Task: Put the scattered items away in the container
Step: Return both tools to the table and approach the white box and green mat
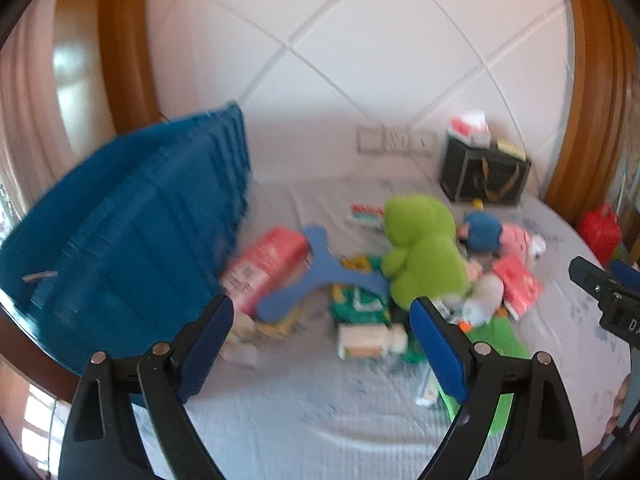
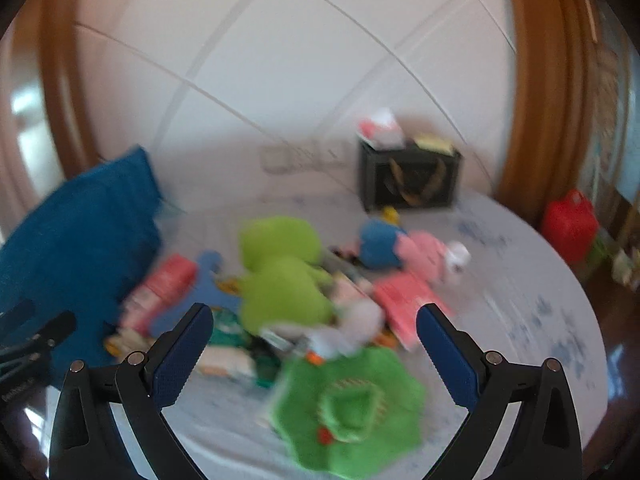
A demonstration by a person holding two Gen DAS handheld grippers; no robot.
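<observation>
Left gripper (image 1: 322, 312): held low over the bed (image 1: 304, 412), pointing forward at the pile; jaws spread wide with nothing between the blue pads — released.
Right gripper (image 2: 314, 320): also low and level, aimed at the pile from slightly further right; jaws wide apart, nothing held. Its tip shows at the right edge of the left view.
Bin (image 1: 128, 236): blue, ribbed, tilted, at the left of the bed — the landmark here.
Pink pack (image 1: 266, 270): just right of the bin, touching or nearly touching its wall.
Boomerang (image 1: 320, 272): blue, three-armed, lies right of the bin, over the pink pack's edge.
Green plush (image 1: 424, 252): further right of the bin, mid-pile, the tallest item.
Blue plush (image 1: 482, 232) and pink plush (image 1: 520, 240): side by side, beyond the green plush from the bin.
White bottle (image 1: 370, 340): lying on its side, in front of the green plush.
Green hat (image 2: 352, 408): flat on the sheet, nearest the right gripper, well apart from the bin.
Black box (image 1: 484, 178): at the headboard (image 1: 360, 40), far right of the bin.
Sharpness: both views are motion-blurred; small items in the pile cannot be told apart.
</observation>
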